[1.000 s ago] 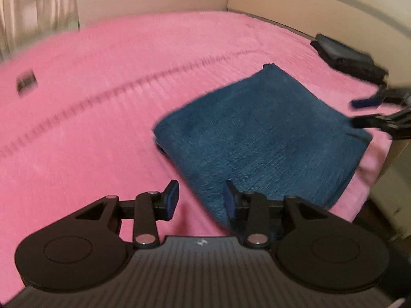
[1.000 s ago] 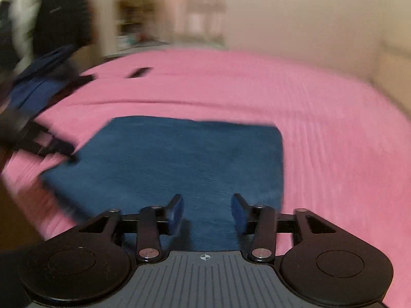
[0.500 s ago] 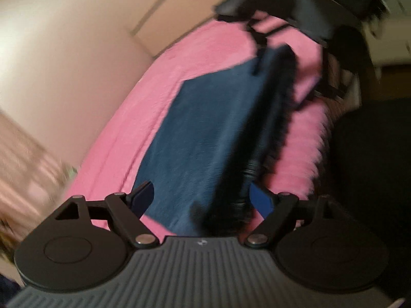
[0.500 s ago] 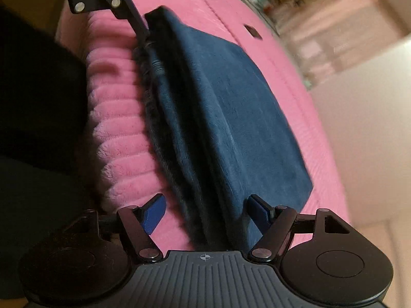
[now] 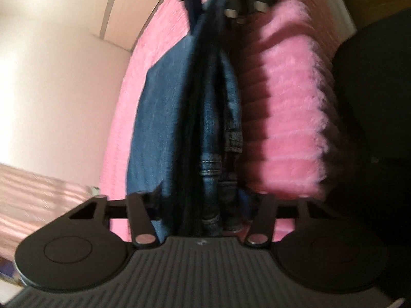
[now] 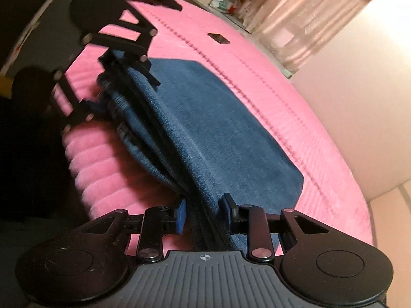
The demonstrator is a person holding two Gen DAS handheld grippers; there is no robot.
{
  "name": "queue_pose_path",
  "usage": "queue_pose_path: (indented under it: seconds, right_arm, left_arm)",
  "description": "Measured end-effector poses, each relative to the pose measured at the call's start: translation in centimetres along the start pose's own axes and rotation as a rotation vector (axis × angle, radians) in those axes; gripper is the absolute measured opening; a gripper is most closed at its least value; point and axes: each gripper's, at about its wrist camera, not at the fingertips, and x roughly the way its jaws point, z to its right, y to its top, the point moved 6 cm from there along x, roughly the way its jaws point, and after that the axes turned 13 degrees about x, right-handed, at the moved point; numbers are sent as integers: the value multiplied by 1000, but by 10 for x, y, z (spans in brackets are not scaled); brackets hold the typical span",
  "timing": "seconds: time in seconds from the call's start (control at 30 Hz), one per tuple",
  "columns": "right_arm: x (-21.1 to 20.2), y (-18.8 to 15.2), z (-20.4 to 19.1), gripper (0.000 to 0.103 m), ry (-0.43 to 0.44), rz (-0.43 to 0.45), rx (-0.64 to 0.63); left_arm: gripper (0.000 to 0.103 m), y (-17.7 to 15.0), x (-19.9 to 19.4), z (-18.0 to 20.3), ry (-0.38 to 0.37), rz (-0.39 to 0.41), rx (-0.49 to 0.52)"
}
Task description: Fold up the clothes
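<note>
Folded blue jeans [image 6: 221,118] lie on the pink bed near its edge; their stacked layers also show in the left wrist view [image 5: 159,118]. My right gripper [image 6: 204,214] is rolled sideways with its jaws around one end of the folded edge, blue pads [image 6: 181,215] close on each side, not clamped. My left gripper [image 5: 203,205] straddles the other end of the same edge, jaws wide apart; it also shows in the right wrist view [image 6: 120,77].
The pink ribbed bedspread [image 6: 269,77] covers the bed; its side [image 5: 290,118] drops to a dark floor. A small dark object [image 6: 218,38] lies further up the bed. Shelves and a curtain [image 6: 295,20] stand beyond. A pale wall [image 5: 51,77] is nearby.
Both grippers rolled sideways and came down to the bed's edge, sliding their open jaws around the two ends of the jeans' folded edge. The right jaws have narrowed.
</note>
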Motion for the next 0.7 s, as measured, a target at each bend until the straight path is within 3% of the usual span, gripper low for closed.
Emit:
queue_pose_path:
  seconds: [0.03, 0.1, 0.23, 0.37, 0.4, 0.43, 0.47, 0.53, 0.7]
  right_arm:
    - [-2, -3, -1, 50, -11, 8, -15]
    - [-6, -12, -4, 74, -55, 37, -44]
    - [1, -27, -9, 74, -98, 33, -143]
    - [25, -32, 0, 73, -184, 36, -243]
    - [31, -34, 4, 72, -195, 27, -265]
    - [37, -35, 10, 54, -202, 25, -288]
    - [40, -35, 15, 42, -208, 25, -296]
    - [39, -30, 26, 34, -152, 10, -251]
    - [17, 11, 54, 29, -49, -75, -175]
  left_arm:
    - [39, -1, -1, -3, -9, 7, -16]
    - [37, -4, -3, -17, -42, 27, -84]
    - [36, -13, -2, -53, -148, 68, -247]
    - [36, -22, 0, -75, -230, 90, -282]
    - [36, -22, 1, -78, -250, 95, -281]
    - [36, -18, 2, -79, -272, 99, -271]
    - [36, -17, 1, -78, -293, 99, -256]
    - [35, -16, -1, -81, -338, 90, -237]
    - [33, -16, -9, -126, -449, 54, -231]
